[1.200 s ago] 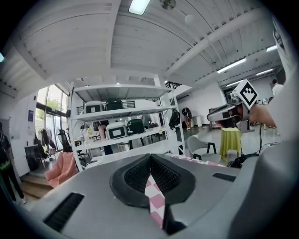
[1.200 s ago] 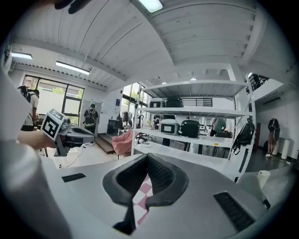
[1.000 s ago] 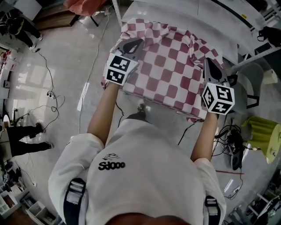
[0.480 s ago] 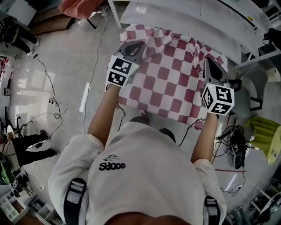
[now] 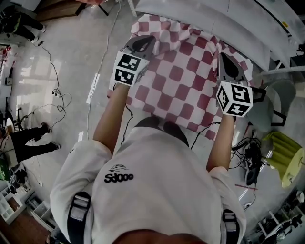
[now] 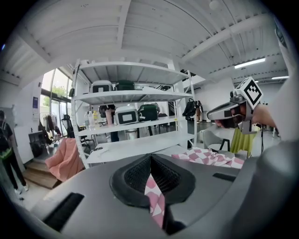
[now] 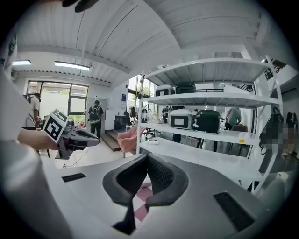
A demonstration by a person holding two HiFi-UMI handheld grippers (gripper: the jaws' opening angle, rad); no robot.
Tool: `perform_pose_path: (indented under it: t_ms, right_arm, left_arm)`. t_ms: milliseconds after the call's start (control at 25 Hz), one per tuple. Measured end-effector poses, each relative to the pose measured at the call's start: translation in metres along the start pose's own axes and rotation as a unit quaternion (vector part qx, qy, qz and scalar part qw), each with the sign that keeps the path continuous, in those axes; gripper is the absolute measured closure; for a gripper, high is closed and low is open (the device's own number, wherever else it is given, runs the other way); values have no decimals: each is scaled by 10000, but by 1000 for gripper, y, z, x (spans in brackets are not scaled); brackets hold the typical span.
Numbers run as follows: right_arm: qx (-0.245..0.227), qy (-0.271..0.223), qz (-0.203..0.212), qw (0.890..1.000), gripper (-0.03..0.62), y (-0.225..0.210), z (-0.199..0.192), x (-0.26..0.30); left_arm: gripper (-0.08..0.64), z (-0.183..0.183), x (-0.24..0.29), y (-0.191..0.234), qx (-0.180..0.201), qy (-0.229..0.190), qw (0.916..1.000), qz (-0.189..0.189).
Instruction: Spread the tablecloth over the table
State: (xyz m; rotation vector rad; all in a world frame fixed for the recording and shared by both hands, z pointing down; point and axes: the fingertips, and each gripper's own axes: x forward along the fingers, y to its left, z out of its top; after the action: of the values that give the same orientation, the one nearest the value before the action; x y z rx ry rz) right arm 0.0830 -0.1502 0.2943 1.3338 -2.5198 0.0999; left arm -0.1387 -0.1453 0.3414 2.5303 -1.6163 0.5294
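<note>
Tablecloth: near hem hidden behind the person's shirt; the table beneath it is wholly covered. In the left gripper view only a narrow strip of it shows between the fingers. Shelf rack: contents too small to identify.

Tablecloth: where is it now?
In the head view, the tablecloth stretches between the left gripper and right gripper, both clamped on it, beside the white table.

Bright, even indoor light, ceiling strip light glowing, window blown out; fisheye bending, black corners
</note>
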Motion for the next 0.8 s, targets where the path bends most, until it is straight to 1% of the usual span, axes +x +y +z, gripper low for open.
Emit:
perform_pose_path:
  t_ms: [120,280,440,520,560,600,800]
  right_arm:
    - [88,11,432,9990,571,0,-8,18]
    - [58,26,971,9953,571,17,-8,44]
    - [149,133,1335,9909,571,36,-14,75]
    - [162,250,1402,9897,570,47,-20,90]
    - [166,315,1417,9893,569,52,-23,98]
    - [177,374,1428,9889,569,57,-26,106]
    - [311,566,1306,9893,558,72,-34,153]
  left_arm:
    - [532,-7,-4,7,-297,81,9988,378]
    - [531,-21,-19,30,-564,246,9944,857]
    - [531,-42,-21,58,-751,466,9881,1260]
    - [517,-55,-17,73,-850,536,9864,1299]
    - [459,-61,-13,82,-905,576,9858,1296]
    - [431,-68,-9,91,-952,624,9852,1281]
    - [420,-101,25,134,-1123,888,9842,1043]
